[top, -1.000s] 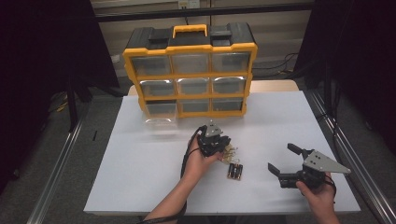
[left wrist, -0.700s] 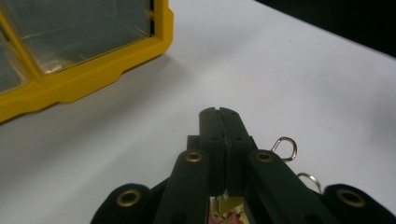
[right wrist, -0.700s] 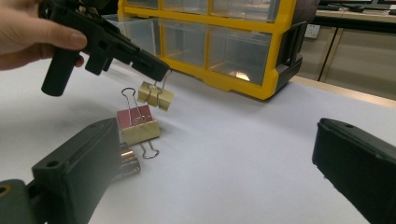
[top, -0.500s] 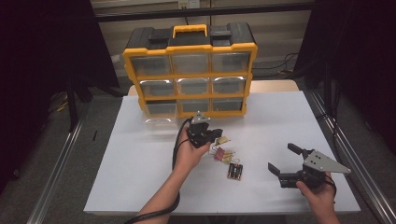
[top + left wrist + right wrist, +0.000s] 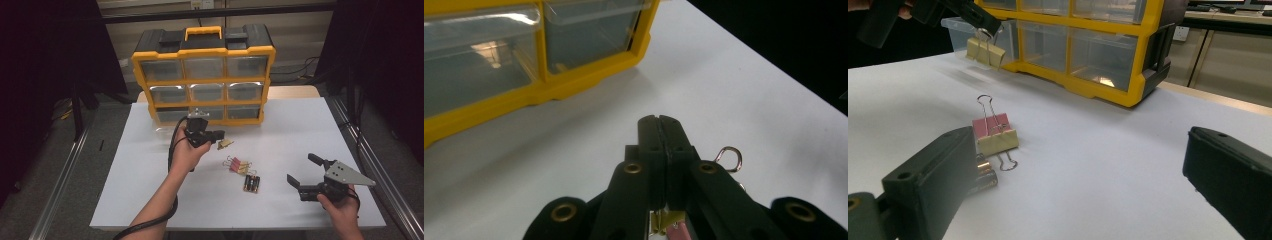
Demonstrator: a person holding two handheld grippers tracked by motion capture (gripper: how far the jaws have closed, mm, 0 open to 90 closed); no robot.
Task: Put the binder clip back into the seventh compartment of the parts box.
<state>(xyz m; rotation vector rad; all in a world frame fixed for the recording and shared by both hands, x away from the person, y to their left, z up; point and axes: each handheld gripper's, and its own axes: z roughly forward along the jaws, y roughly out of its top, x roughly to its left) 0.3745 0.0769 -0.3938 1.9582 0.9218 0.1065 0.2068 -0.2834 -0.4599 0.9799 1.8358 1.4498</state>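
The left gripper [image 5: 219, 134] is clenched on a yellow clip's [image 5: 225, 144] wire loop, dangling at 12 o'clock of the remaining clips [image 5: 239, 165]: light, stiff, prone to swing. The right gripper [image 5: 305, 172] is released.

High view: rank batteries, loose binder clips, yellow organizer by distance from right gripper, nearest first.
From the right gripper:
1. Batteries, just to its left on the table.
2. Loose binder clips, left and slightly farther back.
3. Yellow organizer, upright at the table's far edge.
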